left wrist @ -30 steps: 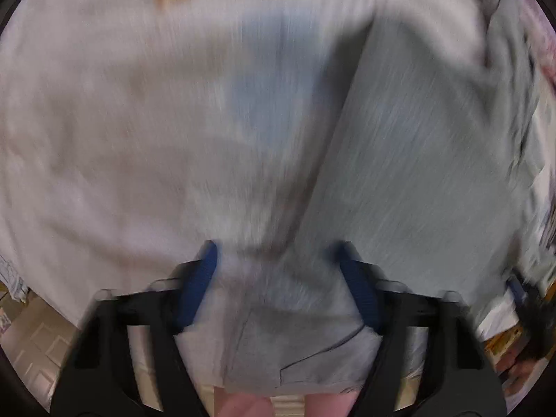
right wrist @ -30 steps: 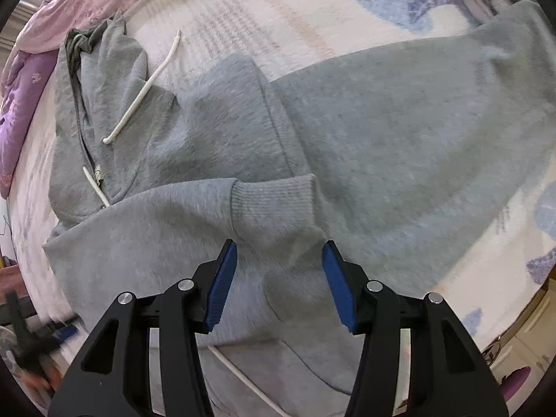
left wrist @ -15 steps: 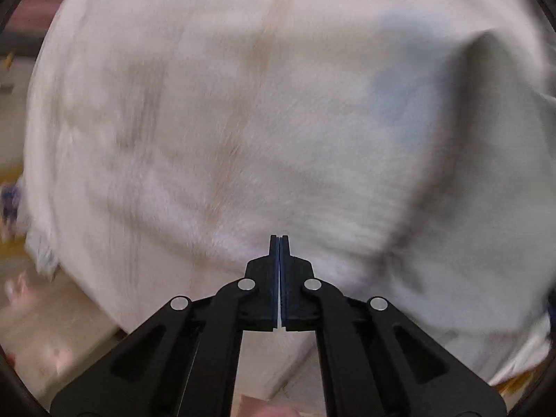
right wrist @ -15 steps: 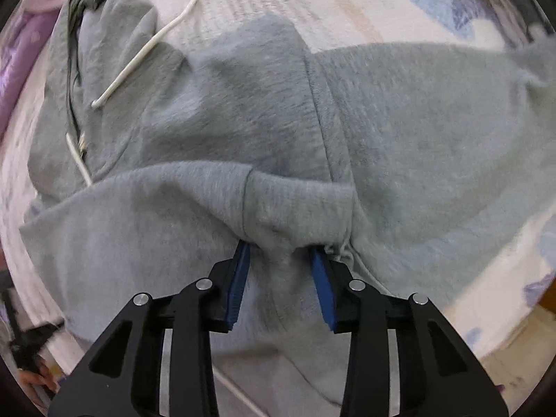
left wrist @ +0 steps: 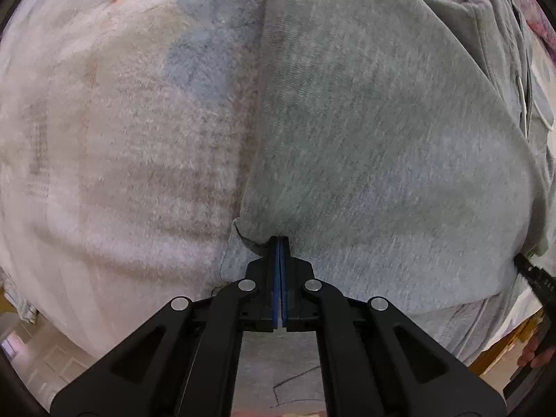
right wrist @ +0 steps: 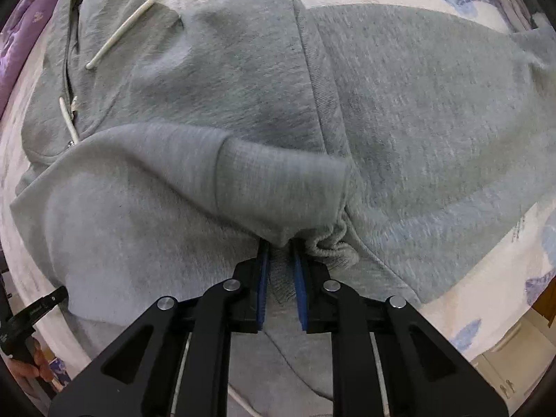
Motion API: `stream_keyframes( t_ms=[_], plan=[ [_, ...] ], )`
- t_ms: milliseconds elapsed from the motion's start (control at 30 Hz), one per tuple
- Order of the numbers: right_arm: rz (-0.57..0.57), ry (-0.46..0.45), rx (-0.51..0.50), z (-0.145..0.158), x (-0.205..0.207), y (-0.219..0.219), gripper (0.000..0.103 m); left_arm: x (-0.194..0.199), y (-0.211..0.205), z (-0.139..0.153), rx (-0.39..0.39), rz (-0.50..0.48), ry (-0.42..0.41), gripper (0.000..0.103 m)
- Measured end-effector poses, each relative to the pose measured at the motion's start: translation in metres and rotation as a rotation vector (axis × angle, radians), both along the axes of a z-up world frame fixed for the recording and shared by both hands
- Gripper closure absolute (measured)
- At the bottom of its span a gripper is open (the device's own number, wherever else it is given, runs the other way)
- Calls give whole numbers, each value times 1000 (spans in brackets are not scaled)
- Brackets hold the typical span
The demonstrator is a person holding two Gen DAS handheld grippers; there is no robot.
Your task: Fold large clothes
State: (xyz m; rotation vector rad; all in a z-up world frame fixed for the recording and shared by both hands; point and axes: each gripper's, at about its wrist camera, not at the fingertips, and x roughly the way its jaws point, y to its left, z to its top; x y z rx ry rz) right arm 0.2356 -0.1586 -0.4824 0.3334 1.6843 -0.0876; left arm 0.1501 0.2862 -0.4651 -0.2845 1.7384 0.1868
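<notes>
A large grey hoodie (left wrist: pixel 382 132) lies spread on a bed. In the left wrist view my left gripper (left wrist: pixel 280 243) is shut on the hoodie's near left edge, where the cloth bunches. In the right wrist view the hoodie (right wrist: pixel 417 104) fills the frame, with its hood and white drawstring (right wrist: pixel 135 17) at the top left. A sleeve lies folded across the body, its ribbed cuff (right wrist: pixel 278 191) just ahead of my right gripper (right wrist: pixel 279 246), which is shut on the cuff's lower edge.
The bed has a fuzzy white blanket (left wrist: pixel 121 139) with blue and tan patterns, left of the hoodie. A purple cloth (right wrist: pixel 21 45) lies at the far left. The bed's edge and the floor (right wrist: pixel 514 358) show at lower right.
My left gripper shut, swung over the blanket and now grips the hoodie's edge. My right gripper moved forward and closed on the sleeve cuff, bunching it.
</notes>
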Motion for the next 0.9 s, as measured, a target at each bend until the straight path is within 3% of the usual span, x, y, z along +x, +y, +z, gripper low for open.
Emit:
stream_keyframes(
  t_ms=[33, 67, 100, 167, 233, 267, 333, 467, 600, 900],
  plan=[
    [-16, 9, 17, 1, 2, -1, 83, 5, 0, 2, -2, -1, 5, 102],
    [-22, 11, 38, 6, 5, -4, 72, 16, -3, 3, 4, -14, 13, 102],
    [-25, 0, 81, 11, 8, -2, 51, 16, -6, 4, 8, -23, 14, 101],
    [-10, -39, 79, 28, 14, 5, 28, 28, -44, 11, 0, -27, 12, 88],
    [24, -73, 40, 45, 16, 12, 20, 28, -52, 29, -37, 1, -24, 35],
    [43, -91, 31, 54, 17, 16, 20, 33, -62, 50, -21, 1, -48, 32],
    [61, -118, 29, 73, 19, 22, 19, 33, -67, 79, 35, -39, -61, 31],
    [63, -157, 49, 109, 9, 20, 18, 29, -78, 123, 18, -13, -89, 31],
    [86, -231, 62, 160, -28, 12, 15, 17, -85, 173, 23, -20, -128, 30],
    [158, -340, 38, 254, -70, 9, 9, -46, -108, 190, 72, -14, -195, 30]
  ],
)
